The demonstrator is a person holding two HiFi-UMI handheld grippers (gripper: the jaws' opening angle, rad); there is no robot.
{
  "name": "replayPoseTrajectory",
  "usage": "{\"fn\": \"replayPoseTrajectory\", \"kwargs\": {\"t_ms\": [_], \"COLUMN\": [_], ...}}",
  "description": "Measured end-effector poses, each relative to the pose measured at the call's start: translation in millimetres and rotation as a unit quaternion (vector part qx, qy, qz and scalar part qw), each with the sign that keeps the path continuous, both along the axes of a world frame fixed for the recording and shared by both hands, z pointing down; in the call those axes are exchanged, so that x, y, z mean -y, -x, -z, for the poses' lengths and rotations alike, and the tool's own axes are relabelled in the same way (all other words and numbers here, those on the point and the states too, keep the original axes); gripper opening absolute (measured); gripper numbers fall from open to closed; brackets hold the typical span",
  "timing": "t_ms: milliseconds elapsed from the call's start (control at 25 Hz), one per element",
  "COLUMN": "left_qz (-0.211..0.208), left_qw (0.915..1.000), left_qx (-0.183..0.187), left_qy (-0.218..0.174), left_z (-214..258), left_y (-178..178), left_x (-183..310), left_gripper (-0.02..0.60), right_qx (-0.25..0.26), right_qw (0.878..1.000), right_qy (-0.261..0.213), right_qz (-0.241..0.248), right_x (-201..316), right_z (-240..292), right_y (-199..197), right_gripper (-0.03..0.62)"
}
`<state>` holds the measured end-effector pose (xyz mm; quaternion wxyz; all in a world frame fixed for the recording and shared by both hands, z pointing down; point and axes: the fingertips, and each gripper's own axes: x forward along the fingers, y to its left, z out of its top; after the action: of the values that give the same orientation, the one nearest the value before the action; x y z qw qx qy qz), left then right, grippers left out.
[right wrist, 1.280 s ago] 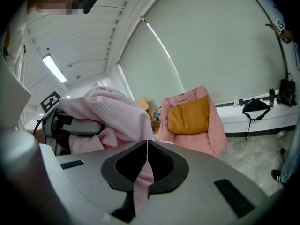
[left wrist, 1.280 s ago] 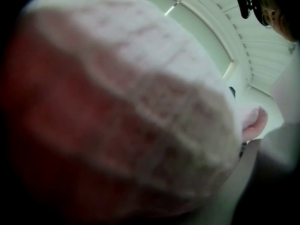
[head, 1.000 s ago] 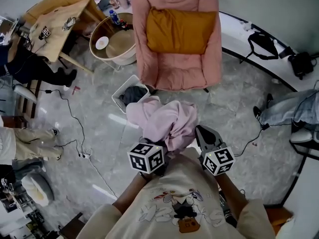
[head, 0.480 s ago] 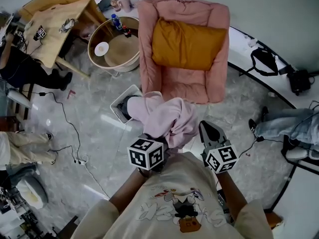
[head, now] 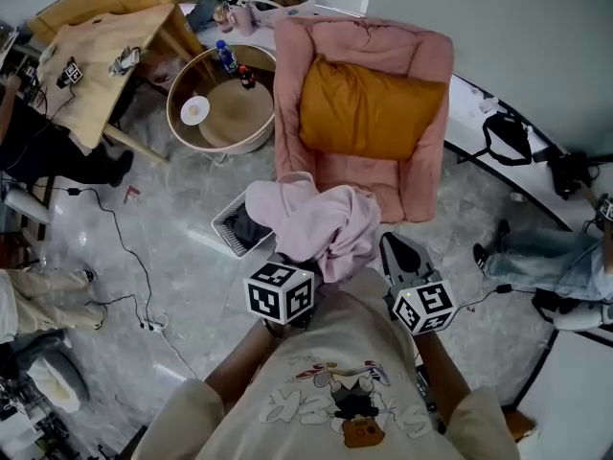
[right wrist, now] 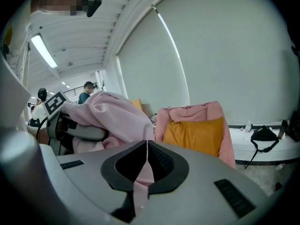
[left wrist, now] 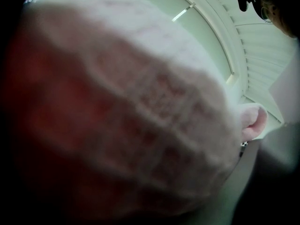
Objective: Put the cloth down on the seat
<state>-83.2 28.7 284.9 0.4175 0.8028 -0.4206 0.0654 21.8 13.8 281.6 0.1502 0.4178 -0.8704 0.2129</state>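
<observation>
Cloth [head: 311, 223] bunched on left gripper [head: 290, 260], jaws wide around the wad. Right gripper [right wrist: 147, 149] pinches a thin edge. Armchair seat [head: 356, 175] lies straight ahead, both grippers about equally near.

In the head view the pink armchair [head: 433, 65] sits lower and further right than before, its front edge now meeting the cloth [head: 316, 220]. The white basket [head: 220, 230] is now level with the cloth's left side, no longer above it.
</observation>
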Motion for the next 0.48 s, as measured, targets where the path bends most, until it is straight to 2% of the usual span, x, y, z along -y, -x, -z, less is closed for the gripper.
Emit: {"fn": "replayPoseTrajectory", "kwargs": {"t_ms": [240,480], "left_qz": [0.003,0.022], "left_qw": [0.9997,0.9994], "left_qx": [-0.001,0.004], "left_qy": [0.023,0.026], "left_z": [-15,-19], "left_y": [4,0], "left_x": [15,32], "left_gripper": [0.367,0.367], "right_qx": [-0.003,0.003], "right_qw": [1.0,0.999], "right_qy": [0.019,0.034], "right_qz": [0.014,0.023], "right_x": [15,34], "right_z": [-10,-22], "right_y": [6,-5], "right_gripper": [0.025,0.025]}}
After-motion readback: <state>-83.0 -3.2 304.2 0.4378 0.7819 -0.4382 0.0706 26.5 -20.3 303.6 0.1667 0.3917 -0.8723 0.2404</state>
